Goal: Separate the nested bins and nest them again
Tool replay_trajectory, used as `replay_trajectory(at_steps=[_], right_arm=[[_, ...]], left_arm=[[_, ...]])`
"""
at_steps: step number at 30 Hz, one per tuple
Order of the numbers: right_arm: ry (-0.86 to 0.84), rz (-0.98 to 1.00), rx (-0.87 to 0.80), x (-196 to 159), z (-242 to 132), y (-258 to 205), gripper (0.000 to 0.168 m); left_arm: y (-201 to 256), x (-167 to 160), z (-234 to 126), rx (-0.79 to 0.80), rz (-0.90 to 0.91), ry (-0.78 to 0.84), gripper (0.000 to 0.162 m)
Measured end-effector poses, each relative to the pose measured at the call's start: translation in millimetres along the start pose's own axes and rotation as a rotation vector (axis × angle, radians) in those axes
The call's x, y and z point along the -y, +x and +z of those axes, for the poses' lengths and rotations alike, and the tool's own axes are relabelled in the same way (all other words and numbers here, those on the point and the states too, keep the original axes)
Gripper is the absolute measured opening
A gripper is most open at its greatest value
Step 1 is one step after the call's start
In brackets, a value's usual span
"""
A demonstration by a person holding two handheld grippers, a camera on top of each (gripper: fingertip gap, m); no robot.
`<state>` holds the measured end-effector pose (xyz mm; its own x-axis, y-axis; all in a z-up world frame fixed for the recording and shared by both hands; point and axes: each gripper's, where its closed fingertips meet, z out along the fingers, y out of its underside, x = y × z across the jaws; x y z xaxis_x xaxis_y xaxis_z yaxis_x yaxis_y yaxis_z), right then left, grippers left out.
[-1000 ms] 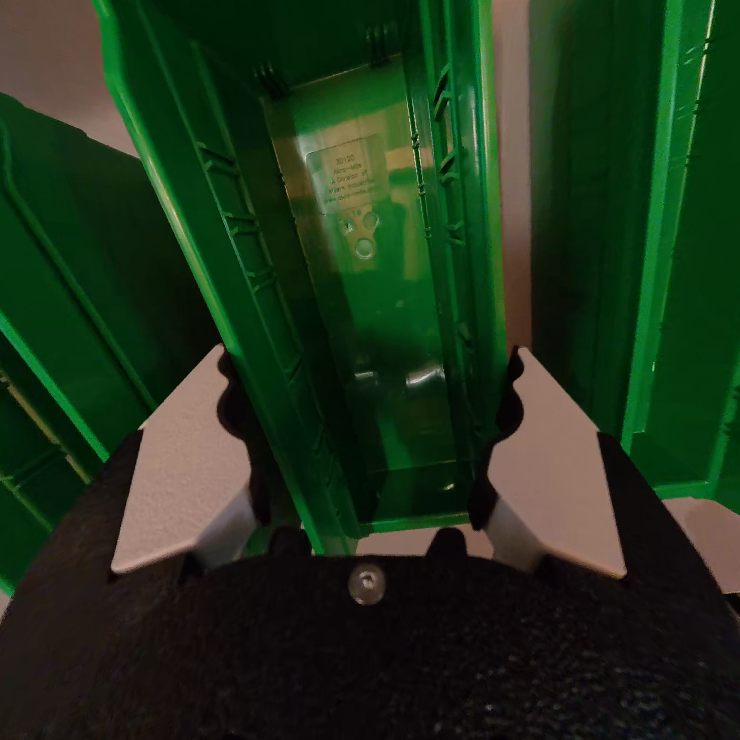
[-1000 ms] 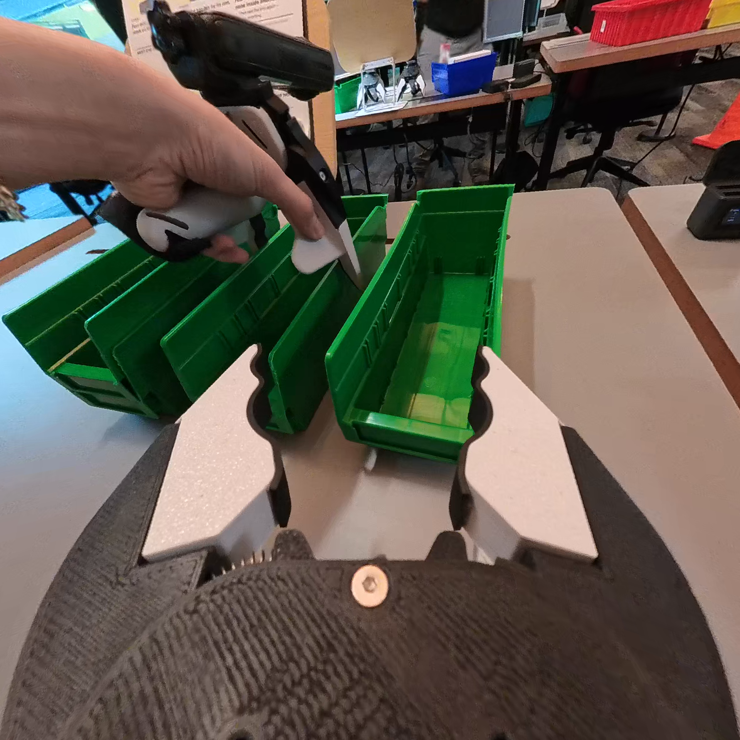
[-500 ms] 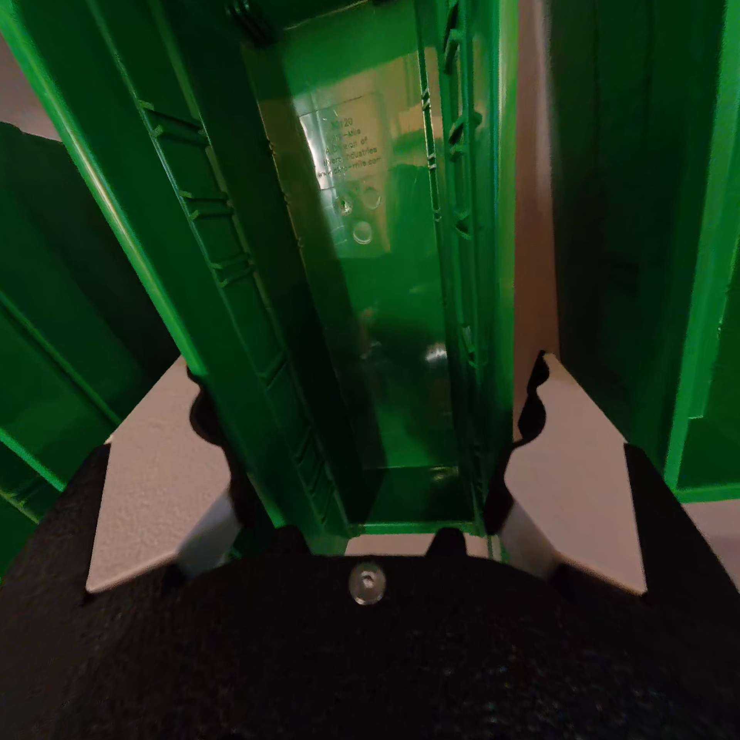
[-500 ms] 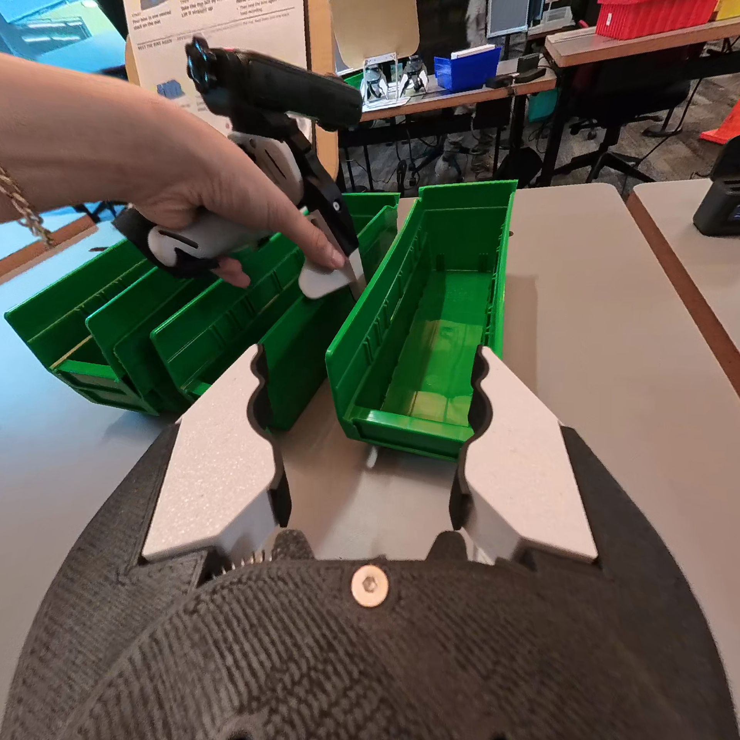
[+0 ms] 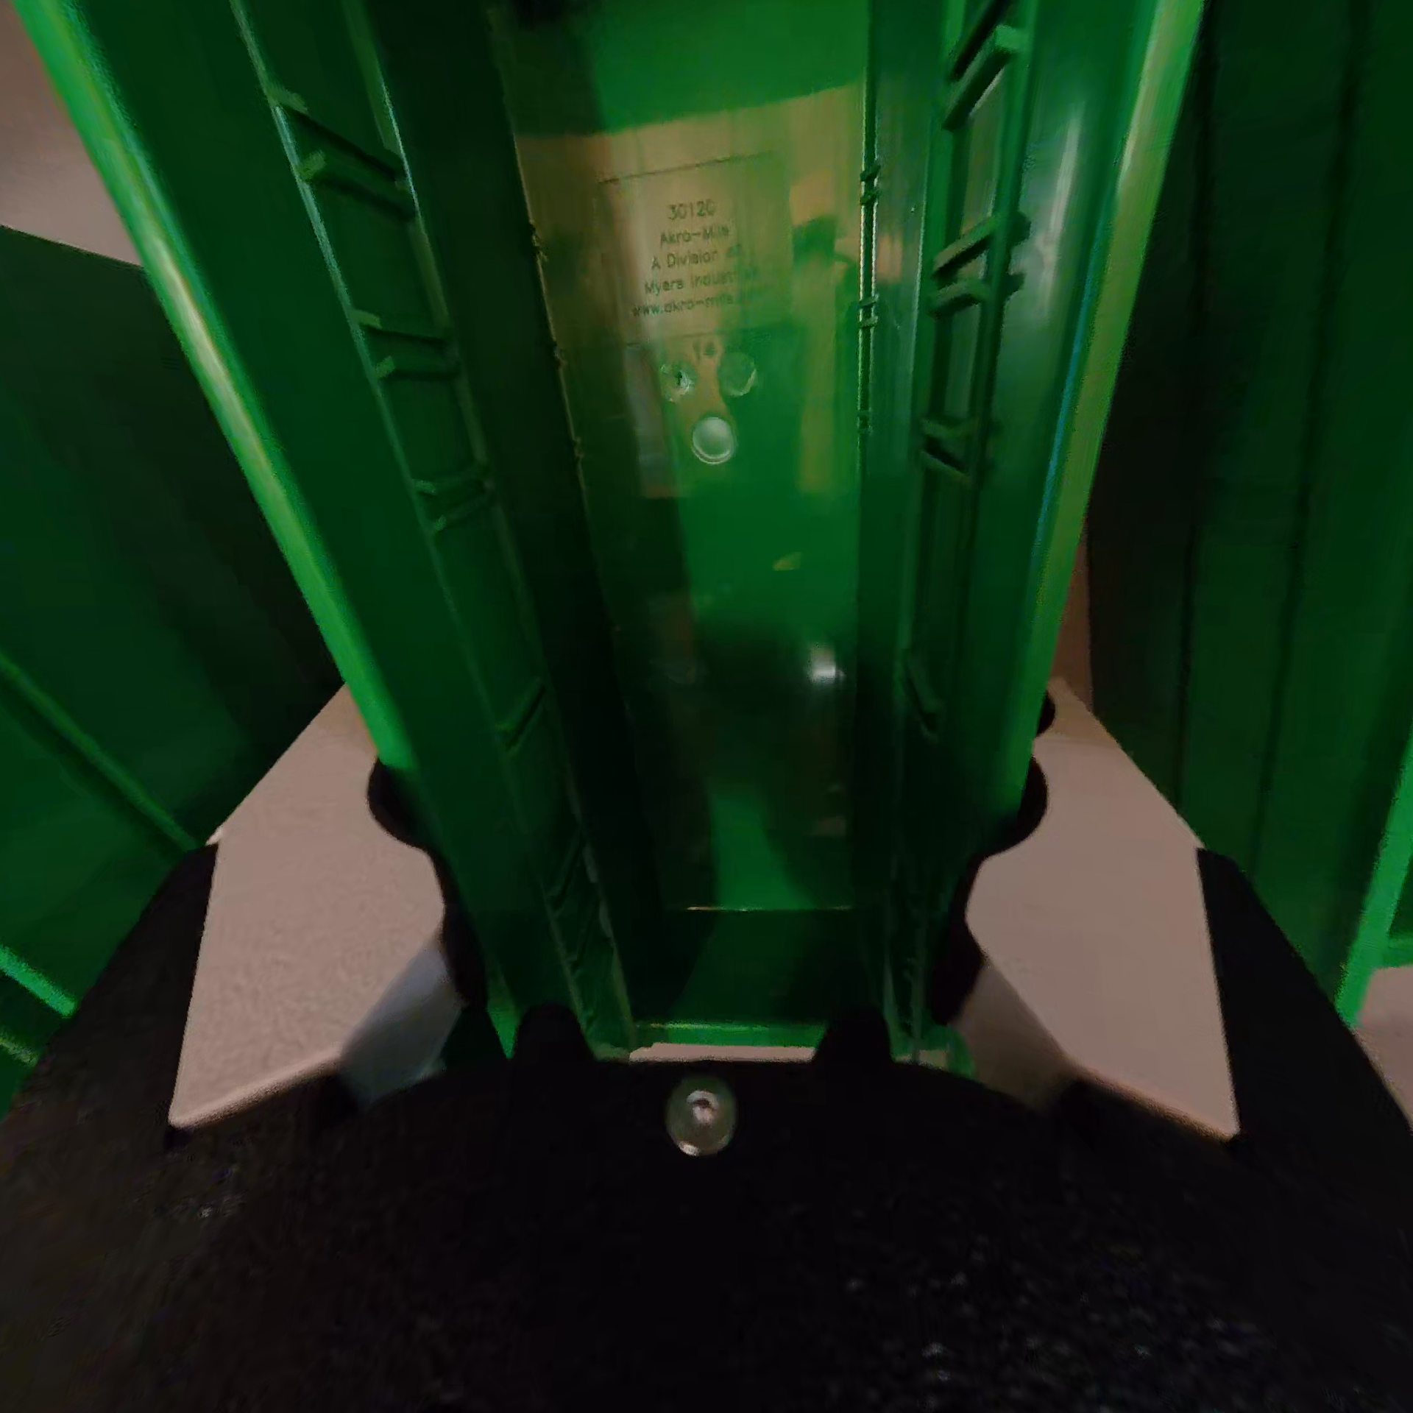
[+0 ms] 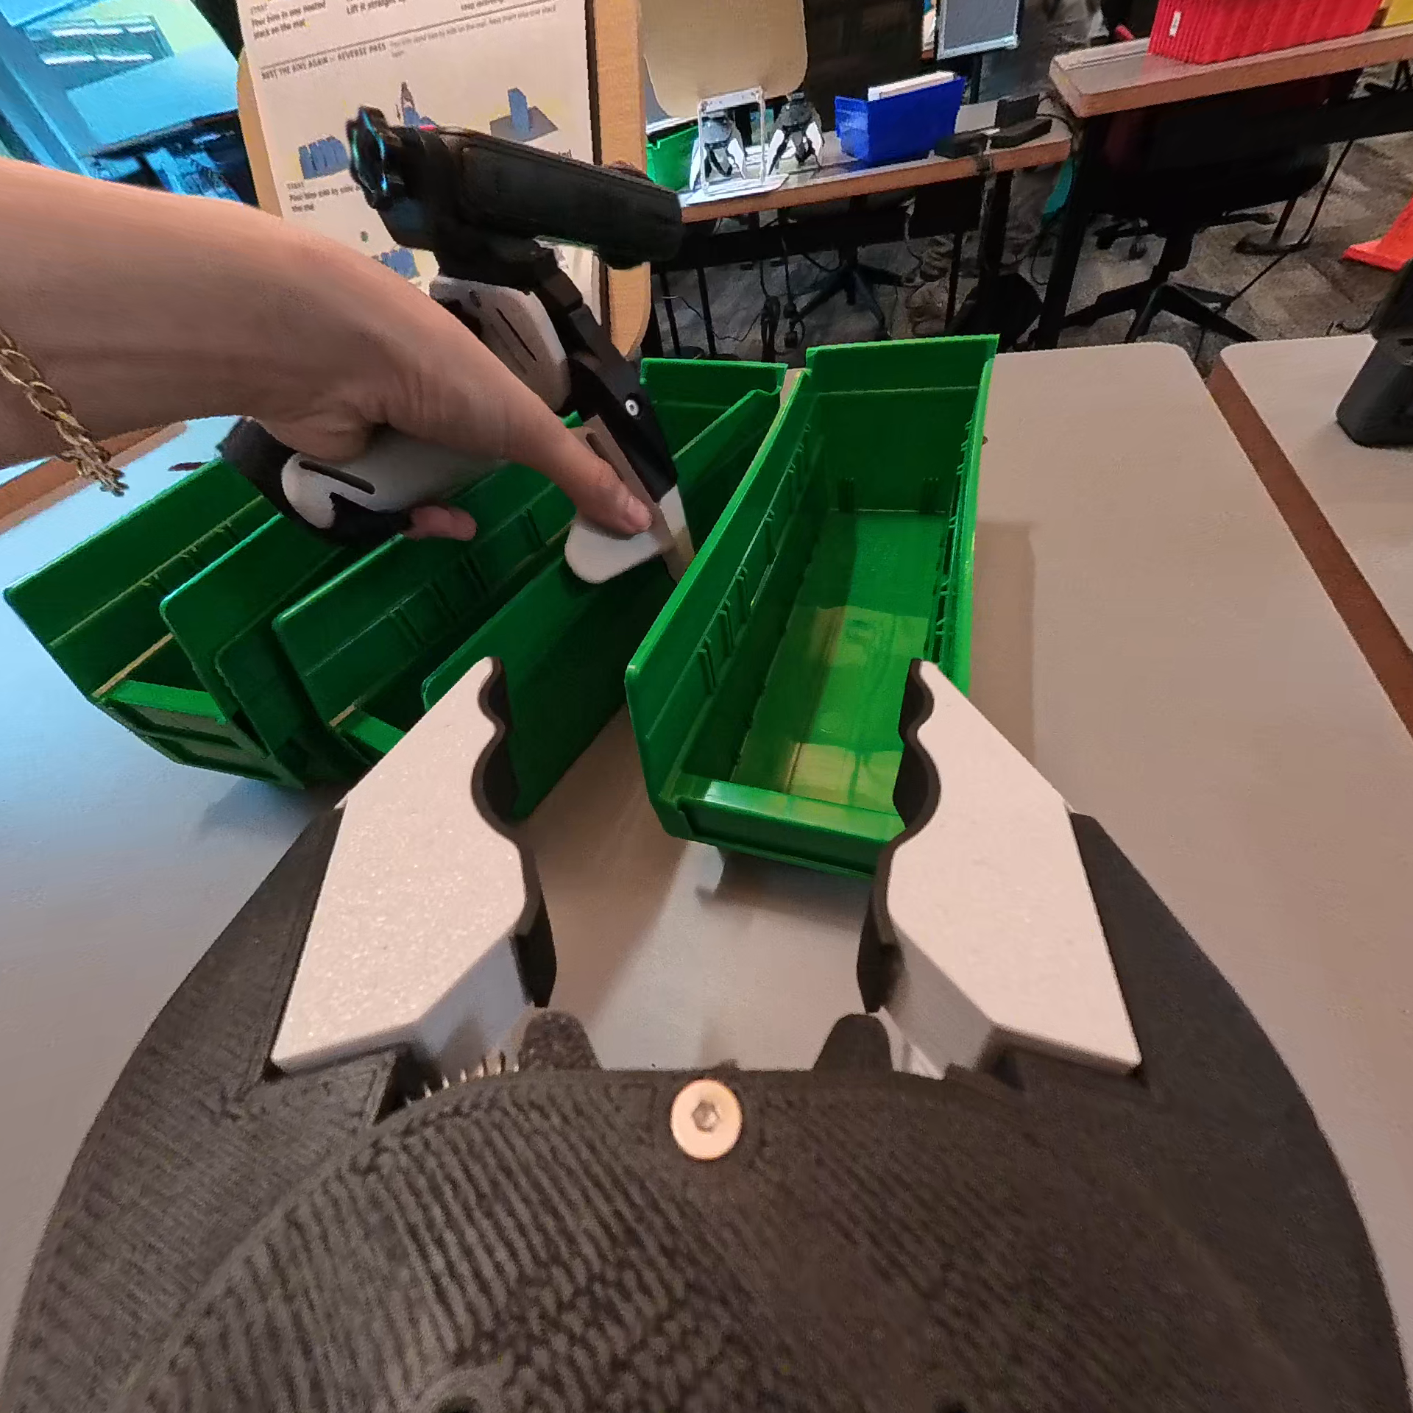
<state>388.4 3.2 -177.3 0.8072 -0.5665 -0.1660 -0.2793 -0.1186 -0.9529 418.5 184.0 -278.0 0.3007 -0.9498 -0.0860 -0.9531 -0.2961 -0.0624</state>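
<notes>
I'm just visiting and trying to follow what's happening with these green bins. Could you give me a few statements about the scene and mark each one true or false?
1. The bins are red. False: every bin on this table, like the rightmost bin, is green.
2. The rightmost bin is empty. True.
3. The right gripper holds a bin. False: it is open, holding nothing.
4. The left gripper reaches down around a tilted bin. True.
5. The bins sit on the floor. False: they sit on a grey table.
</notes>
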Motion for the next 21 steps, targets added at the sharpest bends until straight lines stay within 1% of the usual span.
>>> replay_trajectory(at_steps=[6, 9, 13, 21], right_arm=[[-0.005, 0.001, 0.009, -1.0, 1.2, -1.7, 0.101], [0.0, 0.0, 0.008, 0.1, 0.4, -1.4, 0.101], [-0.002, 0.005, 0.006, -0.9, -0.3, 0.9, 0.101], [-0.004, 0.001, 0.012, -0.9, 0.3, -1.7, 0.1]], left_arm=[[-1.1, 1.7, -3.6, -0.002, 0.029, 0.007, 0.131], [0.1, 0.9, -5.0, -0.013, 0.03, -0.004, 0.127], [10.2, 0.6, -12.0, -0.069, 0.014, -0.019, 0.123], [17.0, 11.1, -52.0, -0.059, 0.052, 0.003, 0.12]])
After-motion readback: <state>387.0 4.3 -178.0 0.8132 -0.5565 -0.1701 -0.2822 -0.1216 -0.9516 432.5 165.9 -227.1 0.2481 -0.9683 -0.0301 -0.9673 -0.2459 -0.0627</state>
